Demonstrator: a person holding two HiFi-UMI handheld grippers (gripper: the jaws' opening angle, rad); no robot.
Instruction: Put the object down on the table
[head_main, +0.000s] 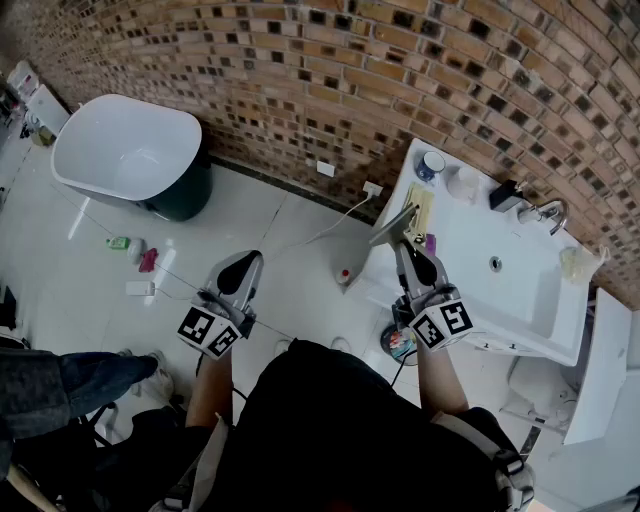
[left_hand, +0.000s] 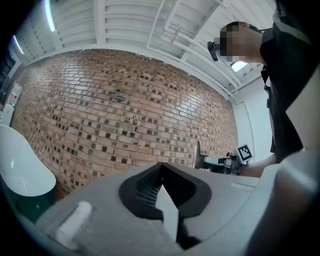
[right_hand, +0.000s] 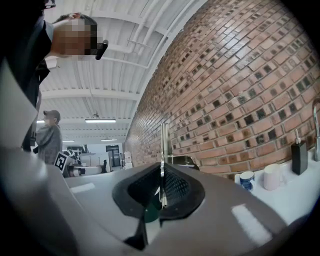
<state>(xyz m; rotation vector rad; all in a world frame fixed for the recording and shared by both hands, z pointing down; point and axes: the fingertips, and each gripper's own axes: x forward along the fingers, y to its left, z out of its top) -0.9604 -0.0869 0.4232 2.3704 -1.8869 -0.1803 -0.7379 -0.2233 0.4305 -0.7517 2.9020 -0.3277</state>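
A white bathtub (head_main: 125, 150) stands on the tiled floor at the far left, by the brick wall (head_main: 330, 70). Near it on the floor lie a green bottle (head_main: 119, 242) and a pink one (head_main: 148, 260).

The left gripper (head_main: 243, 262) is held over the floor, well apart from the counter. Its own view shows its jaws (left_hand: 162, 187) pressed together with nothing between them.

Further right, the right gripper (head_main: 410, 250) has its jaws clamped on a flat metal piece (head_main: 395, 224). The piece rises tilted from the jaw tips over the left edge of the white counter (head_main: 455, 215). Whether it touches the counter cannot be told. In the right gripper view the gripper (right_hand: 161, 185) pinches the piece (right_hand: 162, 142) edge-on, so it shows as a thin upright strip. In the left gripper view the piece (left_hand: 197, 156) stands as a grey plate against the bricks.

On the counter, a blue-and-white cup (head_main: 432, 163) sits at the far left corner with a white cup (head_main: 462, 182) just beside it. A black soap dispenser (head_main: 503, 195) and a faucet (head_main: 545, 212) stand along the far edge. The basin (head_main: 510, 285) fills the counter's right part.
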